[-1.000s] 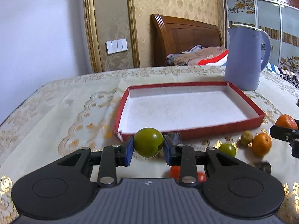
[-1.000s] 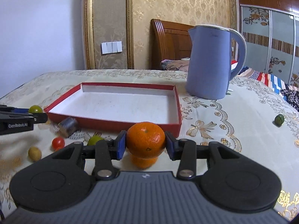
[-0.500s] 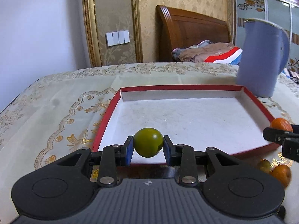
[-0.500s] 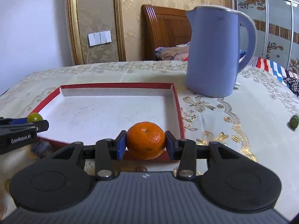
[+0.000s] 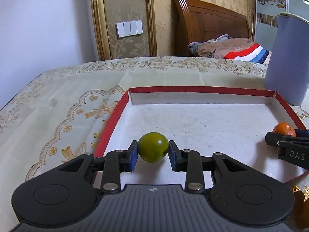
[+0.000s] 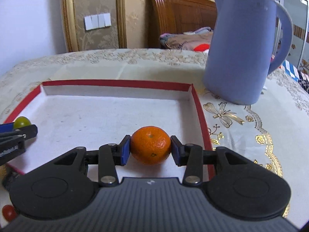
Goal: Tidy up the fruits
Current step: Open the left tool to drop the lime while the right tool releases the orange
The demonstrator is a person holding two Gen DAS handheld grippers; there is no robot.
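Green fruit (image 5: 153,150) first: it sits pinched between the blue pads of the left gripper (image 5: 153,153), jaws closed on either side of it, and it hangs over the white floor of the red-rimmed tray (image 5: 202,89), near the tray's left wall. Over on the other side, the orange (image 6: 151,145) is clamped the same way in the right gripper (image 6: 150,150), pads pressing both flanks, poised over the tray floor close to the right wall. Both fruits are round, so there is no long axis to fuss over. What matters is height: each one looks to be above the floor, not resting on it, though how far above is hard to call from these angles. Each gripper's tip pokes into the other's view, so the two are side by side with clear tray between them. Neither is nearer; both look ready to lower and let go. Beyond the tray's far right corner stands the blue kettle (image 6: 245,54), on the patterned tablecloth (image 5: 58,104). A red fruit (image 6: 8,212) waits outside the tray.
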